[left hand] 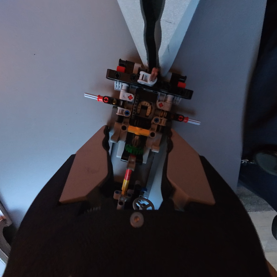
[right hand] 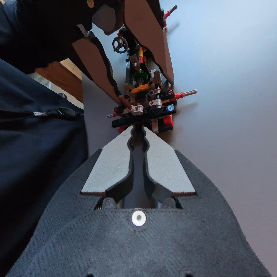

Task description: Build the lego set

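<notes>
A building-brick vehicle chassis (left hand: 139, 119) lies on a pale grey tabletop (left hand: 52, 75), caught between two hand-held grippers that face each other along its length.

The left gripper (left hand: 138, 134), with brown fingers (left hand: 90, 164), straddles the rear half of the chassis. Its dark wavy pads sit against both flanks of the grey frame, clasping it, with the green gear (left hand: 131, 148) and the red-and-yellow shaft (left hand: 127, 178) running back between the fingers toward the grey steering wheel (left hand: 143, 203). The orange cross piece (left hand: 138, 130) sits just beyond the fingertips.

The right gripper (right hand: 137, 130), with light grey fingers (right hand: 113, 164), meets the chassis at its opposite end. Its tips are drawn nearly together and pinch a small dark part that juts from the long black beam (right hand: 134, 119); what that part is cannot be told through the blur. In the left wrist view the same grey fingers (left hand: 172, 45) come down onto the far side of the beam, beside a white connector (left hand: 147, 78) carrying a brown peg (left hand: 154, 72).

Red-collared axles (left hand: 190, 120) stick out from both sides of the chassis, clear of either gripper. Beyond the table edge nearest the chassis, dark blue clothing (right hand: 37, 149) of a person and a strip of wooden floor (right hand: 64, 75) show.
</notes>
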`<state>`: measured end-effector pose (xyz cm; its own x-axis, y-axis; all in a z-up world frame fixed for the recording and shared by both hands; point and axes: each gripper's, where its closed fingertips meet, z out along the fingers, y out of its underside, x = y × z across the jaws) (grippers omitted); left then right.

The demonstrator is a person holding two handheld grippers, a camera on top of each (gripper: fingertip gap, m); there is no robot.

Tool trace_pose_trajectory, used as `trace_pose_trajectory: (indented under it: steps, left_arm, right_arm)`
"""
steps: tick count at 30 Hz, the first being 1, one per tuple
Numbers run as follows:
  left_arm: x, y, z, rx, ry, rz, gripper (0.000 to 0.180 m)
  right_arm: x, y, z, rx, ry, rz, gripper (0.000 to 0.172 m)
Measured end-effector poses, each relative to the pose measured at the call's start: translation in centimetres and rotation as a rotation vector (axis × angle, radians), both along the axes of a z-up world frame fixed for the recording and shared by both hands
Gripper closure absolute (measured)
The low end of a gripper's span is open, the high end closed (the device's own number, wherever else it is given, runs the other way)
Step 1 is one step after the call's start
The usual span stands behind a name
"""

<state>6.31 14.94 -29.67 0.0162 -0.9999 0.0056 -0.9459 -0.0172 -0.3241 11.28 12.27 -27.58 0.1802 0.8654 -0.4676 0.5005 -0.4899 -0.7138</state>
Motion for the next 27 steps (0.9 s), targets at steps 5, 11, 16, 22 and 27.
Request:
trace_pose_trajectory:
  steps: [5, 11, 16, 22, 27]
  left_arm:
    - [0.1, 0.0, 0.0, 0.006, -0.060, 0.026, 0.104]
    - [0.1, 0.0, 0.1, 0.016, -0.068, 0.029, 0.104]
    - [0.0, 0.1, 0.1, 0.019, -0.066, 0.012, 0.104]
    - [-0.1, 0.1, 0.1, 0.018, -0.062, 0.020, 0.104]
    - [-0.1, 0.1, 0.1, 0.017, -0.060, 0.027, 0.104]
  right_arm:
    - [0.2, 0.0, 0.2, -0.014, 0.013, 0.002, 0.161]
    - [1.4, 0.2, 0.2, 0.078, -0.028, 0.015, 0.162]
    - [1.8, 0.8, 0.8, 0.164, -0.030, 0.020, 0.164]
    - [0.6, 0.7, 0.7, 0.155, 0.011, 0.028, 0.169]
    - [0.5, 0.7, 0.7, 0.123, 0.012, 0.033, 0.169]
